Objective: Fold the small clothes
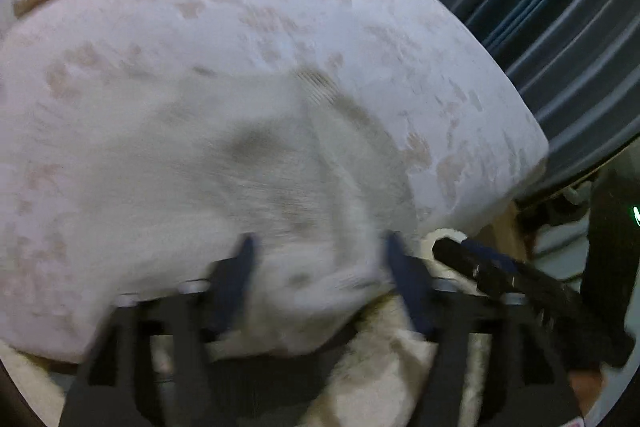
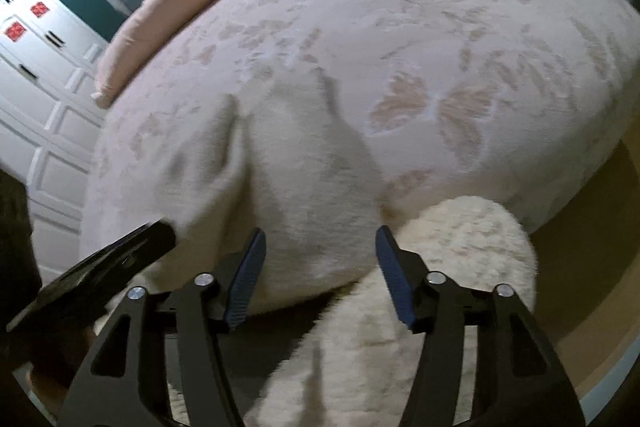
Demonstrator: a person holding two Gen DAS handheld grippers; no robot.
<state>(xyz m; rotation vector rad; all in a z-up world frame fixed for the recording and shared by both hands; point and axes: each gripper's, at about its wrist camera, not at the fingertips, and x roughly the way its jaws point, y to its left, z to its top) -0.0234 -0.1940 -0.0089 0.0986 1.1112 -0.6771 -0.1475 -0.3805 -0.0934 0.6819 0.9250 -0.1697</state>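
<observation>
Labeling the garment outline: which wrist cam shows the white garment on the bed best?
Right wrist view. The white garment is fairly sharp there, with a raised fold visible against the butterfly-print bedspread. The left wrist view shows the same garment larger but smeared by motion blur, so its edges fade into the bedspread.

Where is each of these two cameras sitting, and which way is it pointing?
Left wrist: on the left gripper, looking down along its open fingers at a pale garment on the bed; the right gripper pokes in at right.
Right wrist: on the right gripper, fingers open, facing down at the garment; the left gripper enters at left.
Shared: garment, butterfly-print bed, fluffy rug.
</observation>
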